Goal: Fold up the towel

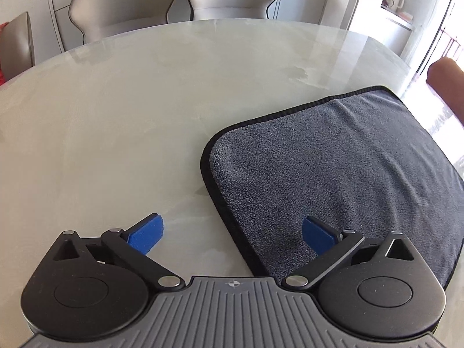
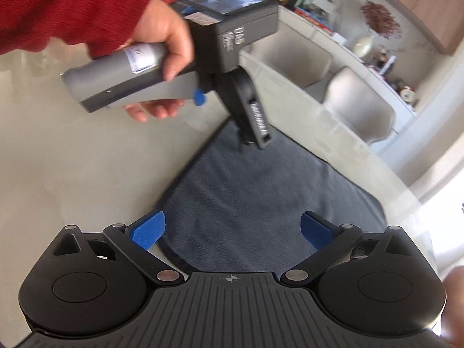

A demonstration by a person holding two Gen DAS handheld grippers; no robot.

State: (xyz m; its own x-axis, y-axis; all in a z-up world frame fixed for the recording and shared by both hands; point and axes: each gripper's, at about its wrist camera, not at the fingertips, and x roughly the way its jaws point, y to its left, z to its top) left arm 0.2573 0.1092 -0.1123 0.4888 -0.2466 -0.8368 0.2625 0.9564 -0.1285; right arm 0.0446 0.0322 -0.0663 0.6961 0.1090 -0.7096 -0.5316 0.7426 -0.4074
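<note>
A grey towel [image 1: 333,174] with a black hem lies flat on the pale table [image 1: 116,116]. My left gripper [image 1: 232,232] is open and empty, hovering above the towel's near left edge; one blue pad is over the table, the other over the cloth. In the right wrist view the same towel [image 2: 246,203] lies below my right gripper [image 2: 232,229], which is open and empty above a corner of it. The left gripper's body [image 2: 226,40], held in a hand with a red sleeve, hangs over the towel's far corner.
Grey chairs [image 1: 124,3] stand behind the table's far edge. In the right wrist view more chairs [image 2: 356,104] and a cluttered shelf [image 2: 377,43] lie beyond the table's edge. Bare table spreads left of the towel.
</note>
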